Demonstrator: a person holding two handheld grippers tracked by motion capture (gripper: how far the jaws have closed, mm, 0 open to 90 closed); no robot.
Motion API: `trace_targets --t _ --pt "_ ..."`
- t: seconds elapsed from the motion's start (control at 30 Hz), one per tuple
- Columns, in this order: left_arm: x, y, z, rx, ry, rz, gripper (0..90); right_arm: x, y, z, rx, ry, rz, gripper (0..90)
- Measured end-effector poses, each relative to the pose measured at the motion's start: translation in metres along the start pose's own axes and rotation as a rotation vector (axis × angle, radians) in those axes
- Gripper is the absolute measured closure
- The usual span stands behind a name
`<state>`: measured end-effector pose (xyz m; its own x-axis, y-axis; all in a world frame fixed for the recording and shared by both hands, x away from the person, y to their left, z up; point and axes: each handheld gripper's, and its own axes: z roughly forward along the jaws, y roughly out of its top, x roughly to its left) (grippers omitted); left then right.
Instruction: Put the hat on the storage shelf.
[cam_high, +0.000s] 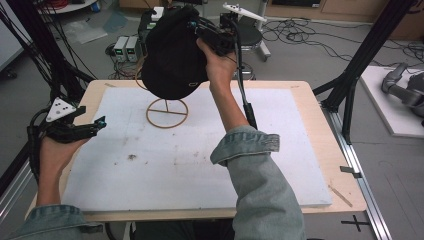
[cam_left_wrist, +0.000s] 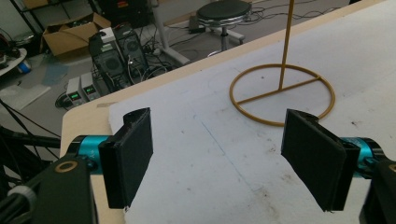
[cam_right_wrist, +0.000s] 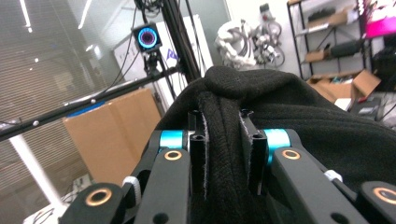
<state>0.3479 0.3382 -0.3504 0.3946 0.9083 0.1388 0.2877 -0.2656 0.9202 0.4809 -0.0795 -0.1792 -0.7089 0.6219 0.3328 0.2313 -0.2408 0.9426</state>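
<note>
A black knitted hat (cam_high: 172, 55) hangs high above the far side of the table, over a thin gold wire stand with a ring base (cam_high: 167, 113). My right gripper (cam_high: 202, 31) is shut on a fold of the hat (cam_right_wrist: 224, 140), with the black fabric pinched between its jaws. My left gripper (cam_high: 100, 122) is held low at the table's left edge, open and with nothing in it. In the left gripper view its pads (cam_left_wrist: 133, 154) stand wide apart, with the stand's ring (cam_left_wrist: 282, 95) and upright rod ahead.
A white mat (cam_high: 200, 160) covers most of the wooden table (cam_high: 320, 130). Black frame posts (cam_high: 360, 65) stand at the right and left. On the floor beyond lie power boxes (cam_high: 126, 48), cables and a stool (cam_high: 250, 32).
</note>
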Motion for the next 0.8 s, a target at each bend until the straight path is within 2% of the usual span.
trace_targets --t 0.6,0.8 --pt "0.001 -0.002 0.002 0.005 -0.001 -0.008 25.3 -0.008 -0.048 0.058 0.103 -0.022 0.075 75.6" --pt "0.001 -0.002 0.002 0.008 -0.002 -0.005 25.3 -0.008 -0.058 0.071 0.128 -0.037 0.069 74.7"
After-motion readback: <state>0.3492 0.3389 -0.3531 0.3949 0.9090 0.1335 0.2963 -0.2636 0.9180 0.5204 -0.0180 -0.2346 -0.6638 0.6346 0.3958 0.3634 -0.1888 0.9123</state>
